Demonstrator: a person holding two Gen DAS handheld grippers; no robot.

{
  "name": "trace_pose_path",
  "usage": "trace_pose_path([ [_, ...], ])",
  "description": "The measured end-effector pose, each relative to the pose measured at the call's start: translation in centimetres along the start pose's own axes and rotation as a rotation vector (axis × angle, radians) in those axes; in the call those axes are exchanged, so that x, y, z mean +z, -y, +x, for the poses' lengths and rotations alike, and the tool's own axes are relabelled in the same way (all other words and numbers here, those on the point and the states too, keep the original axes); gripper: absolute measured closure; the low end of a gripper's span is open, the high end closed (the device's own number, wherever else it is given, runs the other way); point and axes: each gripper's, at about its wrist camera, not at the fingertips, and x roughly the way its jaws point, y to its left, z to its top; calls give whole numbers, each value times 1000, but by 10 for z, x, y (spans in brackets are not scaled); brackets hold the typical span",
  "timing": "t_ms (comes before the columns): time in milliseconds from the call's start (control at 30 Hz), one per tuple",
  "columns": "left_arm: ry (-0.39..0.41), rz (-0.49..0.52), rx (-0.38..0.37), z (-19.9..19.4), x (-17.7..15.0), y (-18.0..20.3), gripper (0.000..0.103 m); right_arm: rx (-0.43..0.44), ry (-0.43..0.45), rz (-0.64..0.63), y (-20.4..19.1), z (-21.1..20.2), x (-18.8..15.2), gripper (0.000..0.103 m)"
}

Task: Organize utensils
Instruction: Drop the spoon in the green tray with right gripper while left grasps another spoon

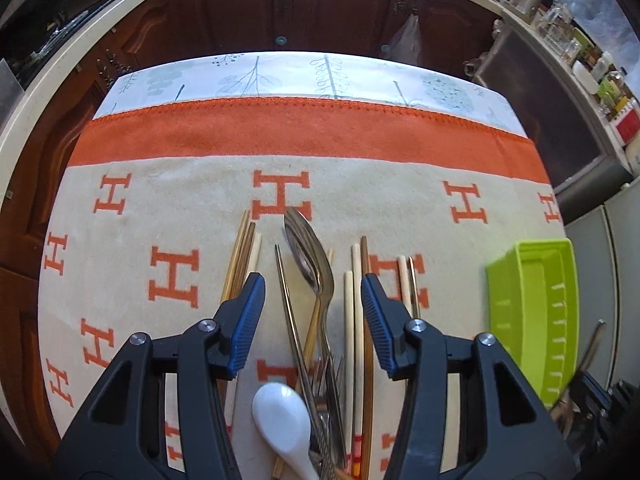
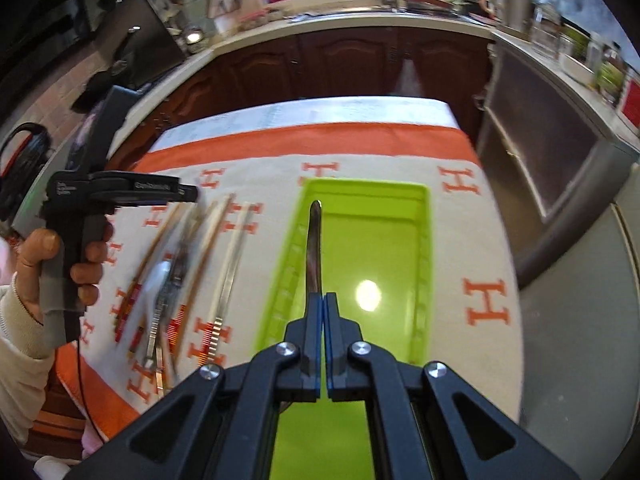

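My left gripper (image 1: 313, 284) is open, low over a pile of utensils on the cloth: a steel spoon (image 1: 310, 258) between its fingers, a white ceramic spoon (image 1: 282, 420), forks (image 1: 334, 376) and several chopsticks (image 1: 244, 252). My right gripper (image 2: 322, 300) is shut on a thin metal utensil (image 2: 314, 246), seen edge-on, held over the green tray (image 2: 424, 248). The tray's inside looks bare. The tray also shows in the left wrist view (image 1: 536, 312), to the right of the pile. The left gripper also shows in the right wrist view (image 2: 120, 190), held by a hand.
A beige cloth with orange H marks and an orange band (image 1: 280, 132) covers the table. Dark wooden cabinets (image 1: 280, 0) stand beyond the far edge. A grey appliance (image 2: 552, 168) stands to the right of the table.
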Motion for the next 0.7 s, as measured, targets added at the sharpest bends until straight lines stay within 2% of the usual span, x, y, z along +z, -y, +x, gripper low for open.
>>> trace_pose_path([
  [100,-3,-26,18,10,3,2,56,-66,-31,14,13,6,-8,102],
  [300,-2,-30,76,26,6,10,57,-115,-87,18,27,20,-22,102],
  [367,-2,-33,88,30,7,11,71,-123,-98,23,28,22,-25,98],
  [467,-7,-30,92,35,8,11,84,-130,-99,30,29,23,-27,97],
  [500,-5,-27,96,37,8,11,85,-118,-97,42,30,23,-28,97],
  [567,-2,-23,85,38,7,11,96,-91,-89,70,31,20,-28,97],
  [600,2,-21,77,38,7,12,99,-87,-84,76,32,19,-28,97],
  [700,7,-17,92,38,5,14,100,-71,-69,84,31,15,-27,97],
])
